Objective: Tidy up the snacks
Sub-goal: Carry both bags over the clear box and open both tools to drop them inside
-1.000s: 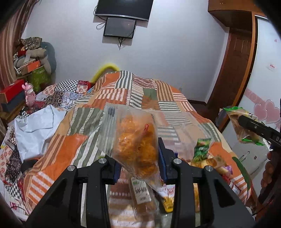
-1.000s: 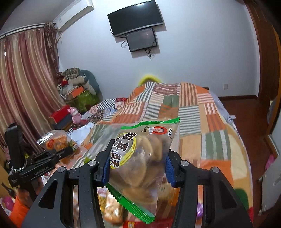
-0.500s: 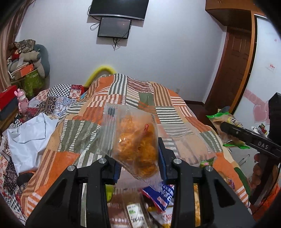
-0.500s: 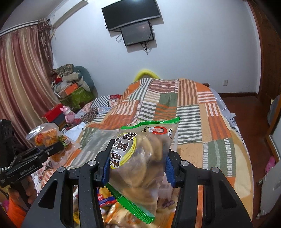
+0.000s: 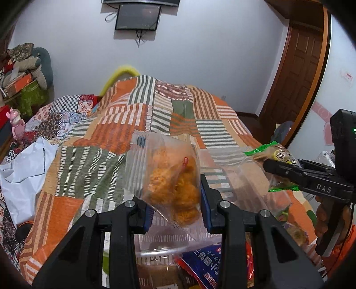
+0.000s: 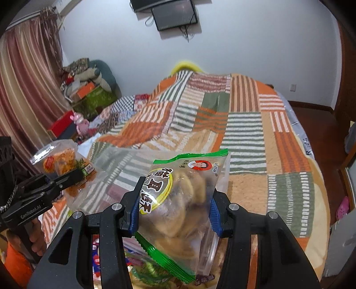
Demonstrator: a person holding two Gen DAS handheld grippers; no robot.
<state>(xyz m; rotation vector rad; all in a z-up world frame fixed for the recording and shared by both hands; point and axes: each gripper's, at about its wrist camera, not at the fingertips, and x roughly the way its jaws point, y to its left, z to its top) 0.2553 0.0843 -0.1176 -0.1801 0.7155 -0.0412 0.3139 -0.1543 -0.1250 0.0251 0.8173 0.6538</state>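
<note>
Now both tongs squeeze snacks. The left gripper [image 5: 175, 200] grips an orange bag [image 5: 171, 184]; the right gripper [image 6: 173, 211] grips a green bag [image 6: 178, 200]. The snack pile [image 5: 200, 262] lies right below both, on the bed [image 5: 155, 115].

A patchwork quilt [image 6: 222, 124] of orange, green and white stripes covers the bed. Two dark screens [image 5: 138, 16] hang on the white wall, cables dangling under them. A striped curtain [image 6: 24, 89] hangs at the left, beside a pile of boxes and cushions [image 6: 89, 89]. A pink toy [image 6: 81, 124] stands near a red box [image 6: 61, 124]. A wooden door [image 5: 296, 75] stands at the right. White cloth [image 5: 24, 169] lies beside the quilt.
</note>
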